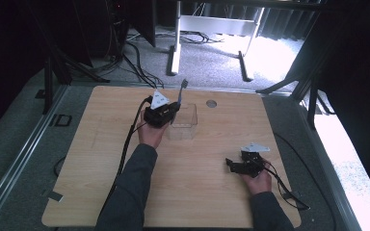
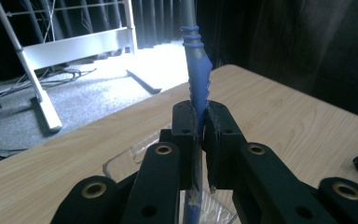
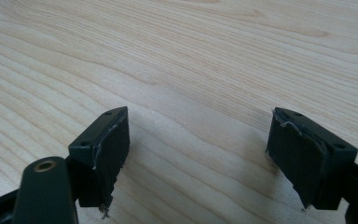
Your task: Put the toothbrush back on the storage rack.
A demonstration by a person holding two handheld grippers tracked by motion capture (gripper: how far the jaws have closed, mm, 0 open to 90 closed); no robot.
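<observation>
My left gripper (image 1: pixel 172 108) is shut on a blue and grey toothbrush (image 1: pixel 182 92), which stands nearly upright over the left rim of a clear plastic box (image 1: pixel 183 124). In the left gripper view the blue ribbed handle of the toothbrush (image 2: pixel 196 70) rises from between the closed jaws, with the clear box (image 2: pixel 130 161) below them. My right gripper (image 1: pixel 232 165) rests low over the wooden table (image 1: pixel 212 202) at the front right. It is open, its pads (image 3: pixel 114 144) wide apart over bare wood with nothing between them.
A round grommet hole (image 1: pixel 211 103) sits near the table's far edge. Cables trail from both grippers, one down the left arm (image 1: pixel 125 149) and one off the right side (image 1: pixel 289 192). A white metal stand (image 1: pixel 212 29) and loose cables lie on the carpet beyond the table.
</observation>
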